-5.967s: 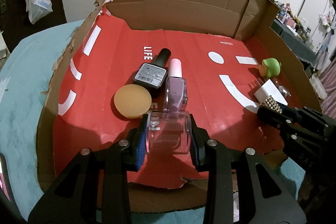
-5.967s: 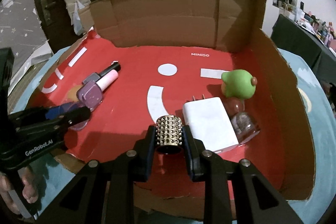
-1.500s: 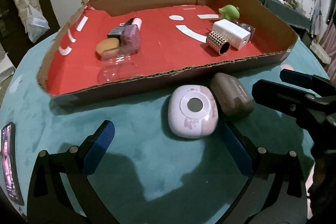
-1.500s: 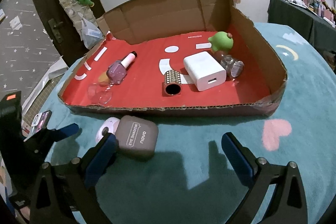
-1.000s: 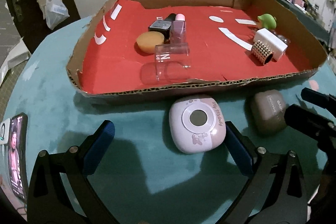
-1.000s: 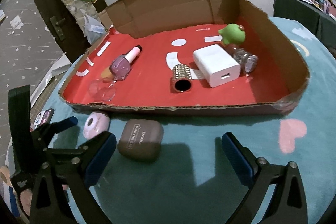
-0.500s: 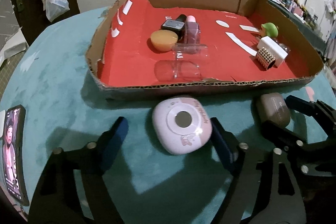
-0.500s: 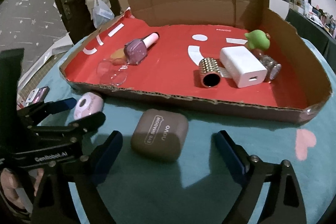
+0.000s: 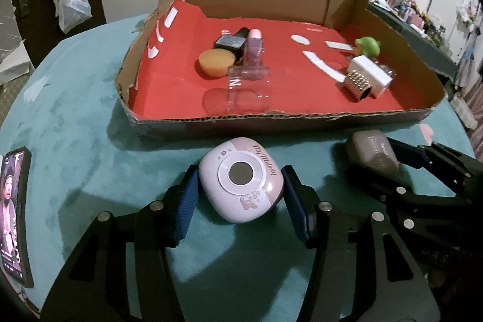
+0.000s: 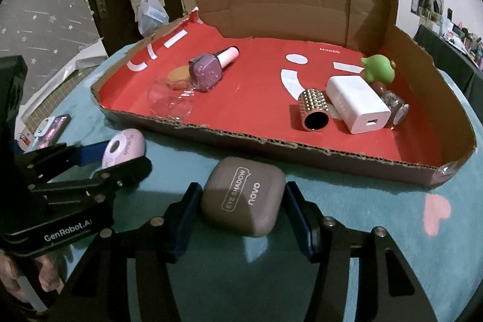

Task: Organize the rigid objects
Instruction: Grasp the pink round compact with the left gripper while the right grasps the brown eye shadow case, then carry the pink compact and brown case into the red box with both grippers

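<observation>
Eight or so items are already lying in the cardboard tray [image 9: 211, 119]. At its 6 o'clock, the left gripper [image 9: 241, 201] is closing around the pink case [image 9: 241, 180] and the right gripper [image 10: 241, 210] around the brown eyeshadow case [image 10: 244, 195], both seemingly gripped, both still sitting on the tabletop [image 9: 75, 141].

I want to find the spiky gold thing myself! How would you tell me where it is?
Look in the cardboard tray with the red floor, on the teal table. Near its front edge, towards the right, a white charger block lies flat. The studded gold tube lies on its side against that block, the only shiny bumpy thing there, its dark open end facing you.
</observation>
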### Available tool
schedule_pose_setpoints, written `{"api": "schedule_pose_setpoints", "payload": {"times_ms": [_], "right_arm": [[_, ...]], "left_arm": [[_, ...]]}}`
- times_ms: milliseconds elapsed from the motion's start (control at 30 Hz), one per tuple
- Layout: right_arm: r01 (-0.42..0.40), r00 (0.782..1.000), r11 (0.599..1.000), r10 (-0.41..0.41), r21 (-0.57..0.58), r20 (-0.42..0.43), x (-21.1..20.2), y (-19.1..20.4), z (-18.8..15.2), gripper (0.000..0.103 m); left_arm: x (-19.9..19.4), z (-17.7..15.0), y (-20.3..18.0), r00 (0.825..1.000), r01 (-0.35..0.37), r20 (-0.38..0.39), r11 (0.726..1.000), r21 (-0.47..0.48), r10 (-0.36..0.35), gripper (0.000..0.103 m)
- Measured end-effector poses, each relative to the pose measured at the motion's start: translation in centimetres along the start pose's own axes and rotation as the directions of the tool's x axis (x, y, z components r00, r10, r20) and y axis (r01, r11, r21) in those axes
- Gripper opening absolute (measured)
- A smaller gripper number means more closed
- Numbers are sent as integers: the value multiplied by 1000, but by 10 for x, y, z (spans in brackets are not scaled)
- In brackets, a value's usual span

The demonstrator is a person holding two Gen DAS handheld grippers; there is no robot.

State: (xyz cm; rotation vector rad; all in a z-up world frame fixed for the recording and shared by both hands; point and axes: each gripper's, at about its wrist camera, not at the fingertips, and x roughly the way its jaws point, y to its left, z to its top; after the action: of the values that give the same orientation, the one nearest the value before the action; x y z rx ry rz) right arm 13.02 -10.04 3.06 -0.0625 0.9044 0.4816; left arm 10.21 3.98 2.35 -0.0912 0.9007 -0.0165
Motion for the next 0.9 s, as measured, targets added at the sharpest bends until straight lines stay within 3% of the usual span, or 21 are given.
{"api": "schedule_pose_setpoints", "payload": {"times_ms": [333,900], "right_arm": [[-83,996,996,82,24,38,-28,-1,2,59],[-121,989,991,115,54,95,-51,-15,15,59]], "left_arm": [[-23,5,-16,998,33,46,999,36,-34,52],[-35,33,-35,992,79,95,994,79,-87,52]]}}
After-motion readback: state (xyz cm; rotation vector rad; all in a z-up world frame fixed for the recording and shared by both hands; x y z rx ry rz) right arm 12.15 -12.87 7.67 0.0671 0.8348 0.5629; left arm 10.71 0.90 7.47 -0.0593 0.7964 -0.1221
